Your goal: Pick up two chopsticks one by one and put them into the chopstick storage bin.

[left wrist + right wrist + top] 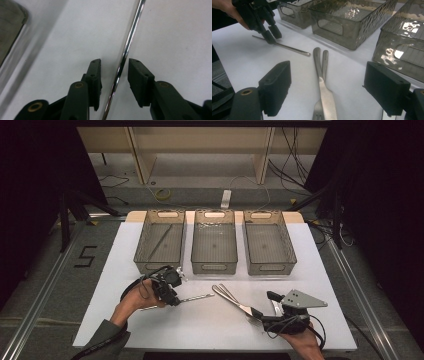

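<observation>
A thin metal rod (pixel 192 297), probably a chopstick, lies flat on the white table (pixel 200 330) just in front of the left bin (pixel 160 241). The left gripper (pixel 173 298) straddles it near one end, its jaws a little apart with the rod running between the pads (pixel 93 75) and not yet pinched, as the left gripper view shows.

This looks like sorting cutlery into three smoked plastic bins. The left bin already holds one similar thin rod (pixel 161 241); the middle bin (pixel 214 241) has something small and shiny at its far end that I cannot identify; the right bin (pixel 268 241) looks empty. So most of the work seems left.

Farther right of the left bin, in front of the middle one, a fork (pixel 319 75) and a table knife (pixel 327 92) lie together on the table, handles pointing toward the bins. The right gripper (pixel 264 312) sits over their near ends with jaws spread wide, holding nothing.

Both forearms reach in low; the left hand (pixel 136 301) tilts its gripper down onto the table.
</observation>
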`<state>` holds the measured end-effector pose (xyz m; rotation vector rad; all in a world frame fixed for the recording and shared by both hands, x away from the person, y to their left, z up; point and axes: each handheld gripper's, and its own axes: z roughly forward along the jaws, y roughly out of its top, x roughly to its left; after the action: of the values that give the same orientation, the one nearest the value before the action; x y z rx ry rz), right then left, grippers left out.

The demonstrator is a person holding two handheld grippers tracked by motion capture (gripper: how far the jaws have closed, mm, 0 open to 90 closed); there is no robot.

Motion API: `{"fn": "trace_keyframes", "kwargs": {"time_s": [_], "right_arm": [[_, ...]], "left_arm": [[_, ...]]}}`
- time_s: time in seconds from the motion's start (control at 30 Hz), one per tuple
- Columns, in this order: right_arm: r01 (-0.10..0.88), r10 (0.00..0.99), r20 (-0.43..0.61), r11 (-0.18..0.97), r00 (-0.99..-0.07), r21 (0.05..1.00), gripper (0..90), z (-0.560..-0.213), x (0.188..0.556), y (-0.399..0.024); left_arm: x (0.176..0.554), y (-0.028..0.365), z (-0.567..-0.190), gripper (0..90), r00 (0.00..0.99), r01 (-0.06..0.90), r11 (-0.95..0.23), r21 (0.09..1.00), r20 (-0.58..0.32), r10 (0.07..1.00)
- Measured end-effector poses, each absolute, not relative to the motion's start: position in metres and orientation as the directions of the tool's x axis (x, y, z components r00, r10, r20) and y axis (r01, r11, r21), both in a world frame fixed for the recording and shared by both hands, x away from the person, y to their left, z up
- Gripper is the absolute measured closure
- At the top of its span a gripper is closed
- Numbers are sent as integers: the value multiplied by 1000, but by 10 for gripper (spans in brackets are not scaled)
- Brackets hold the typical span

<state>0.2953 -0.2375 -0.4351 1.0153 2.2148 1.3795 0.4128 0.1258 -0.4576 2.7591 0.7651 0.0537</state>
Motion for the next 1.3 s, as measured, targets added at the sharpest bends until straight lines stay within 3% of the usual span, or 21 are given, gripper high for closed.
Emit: {"fn": "trace_keyframes", "kwargs": {"time_s": [0.5, 0.97, 1.3], "right_arm": [[399, 724, 84, 276, -684, 875, 227, -436, 295, -237], [400, 726, 84, 275, -683, 874, 229, -436, 295, -238], [398, 724, 83, 277, -685, 875, 229, -436, 296, -238]], "left_arm": [[408, 122, -462, 780, 876, 469, -845, 258, -17, 481], [405, 122, -461, 830, 916, 392, -886, 247, -16, 401], [404, 120, -461, 853, 904, 419, -875, 242, -24, 426]]}}
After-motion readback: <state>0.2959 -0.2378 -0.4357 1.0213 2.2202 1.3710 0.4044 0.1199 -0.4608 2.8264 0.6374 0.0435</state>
